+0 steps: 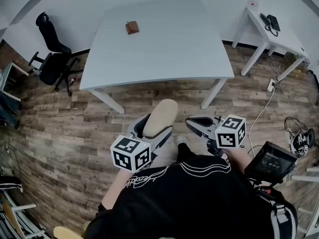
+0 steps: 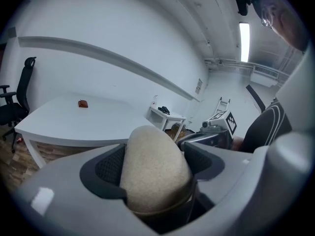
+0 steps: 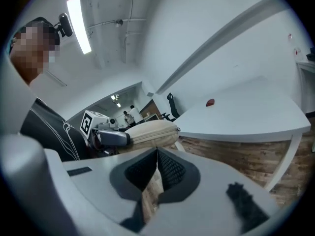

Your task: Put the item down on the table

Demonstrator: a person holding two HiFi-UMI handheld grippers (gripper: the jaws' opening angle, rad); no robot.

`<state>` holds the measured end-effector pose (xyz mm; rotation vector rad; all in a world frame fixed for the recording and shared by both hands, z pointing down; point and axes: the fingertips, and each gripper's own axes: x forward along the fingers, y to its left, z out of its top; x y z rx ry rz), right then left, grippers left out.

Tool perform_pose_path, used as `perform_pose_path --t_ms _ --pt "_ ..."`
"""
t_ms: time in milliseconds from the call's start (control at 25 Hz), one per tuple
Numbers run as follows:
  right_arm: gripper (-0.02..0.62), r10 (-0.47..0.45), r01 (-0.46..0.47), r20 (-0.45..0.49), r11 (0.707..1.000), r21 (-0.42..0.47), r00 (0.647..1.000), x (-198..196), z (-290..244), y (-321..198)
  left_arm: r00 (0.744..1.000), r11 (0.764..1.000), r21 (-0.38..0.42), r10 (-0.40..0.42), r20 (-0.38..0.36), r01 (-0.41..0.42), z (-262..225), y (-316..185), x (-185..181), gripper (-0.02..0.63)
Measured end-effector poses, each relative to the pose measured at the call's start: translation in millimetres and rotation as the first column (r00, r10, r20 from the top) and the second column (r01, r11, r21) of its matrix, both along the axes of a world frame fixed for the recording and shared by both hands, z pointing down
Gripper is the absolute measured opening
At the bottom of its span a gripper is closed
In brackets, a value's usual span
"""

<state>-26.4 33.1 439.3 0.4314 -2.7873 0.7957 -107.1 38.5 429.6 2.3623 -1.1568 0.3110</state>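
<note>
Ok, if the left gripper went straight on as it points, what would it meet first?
Likely the white table, at its near edge; the left gripper, shut on the beige pouch, points at it. Height is unclear.

A beige rounded pouch point(image 1: 162, 114), perhaps zippered, sits gripped in the left claw point(image 1: 158, 126), short of the white table point(image 1: 164, 49).

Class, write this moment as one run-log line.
left gripper: jaws closed on beige fabric pouch | right gripper: jaws together, empty | white table: ahead, pouch not yet on it
</note>
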Motion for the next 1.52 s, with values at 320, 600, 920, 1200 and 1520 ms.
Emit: perform_pose_path --t_ms 320,600,920,1200,1520 --pt "0.009 -0.006 0.006 0.032 1.0 -0.025 0.999 -2.2 0.4 -141.4 1.0 0.998 -0.051 -0.022 0.021 0.023 14.4 -140.7 0.8 0.385" --pt "0.009 0.081 -0.08 0.043 0.996 -0.029 0.996 34.6 -4.0 -288.3 0.998 0.999 -0.046 0.009 0.06 -0.006 8.8 -283.7 36.5 0.385" --pt "0.009 0.112 -0.113 0.045 0.994 0.011 0.993 43.3 -12.8 -298.5 0.995 1.0 0.009 -0.001 0.097 0.0 -2.3 -289.6 39.9 0.385" --pt "0.009 0.115 -0.115 0.037 0.993 -0.002 0.993 42.2 -4.2 -316.3 0.987 0.999 0.051 -0.026 0.157 0.018 7.8 -318.2 29.7 0.385" --pt "0.009 0.158 -0.158 0.01 0.986 -0.056 0.987 57.2 23.0 -315.6 0.961 0.995 0.094 -0.043 0.271 0.019 43.9 -364.3 21.0 0.385"
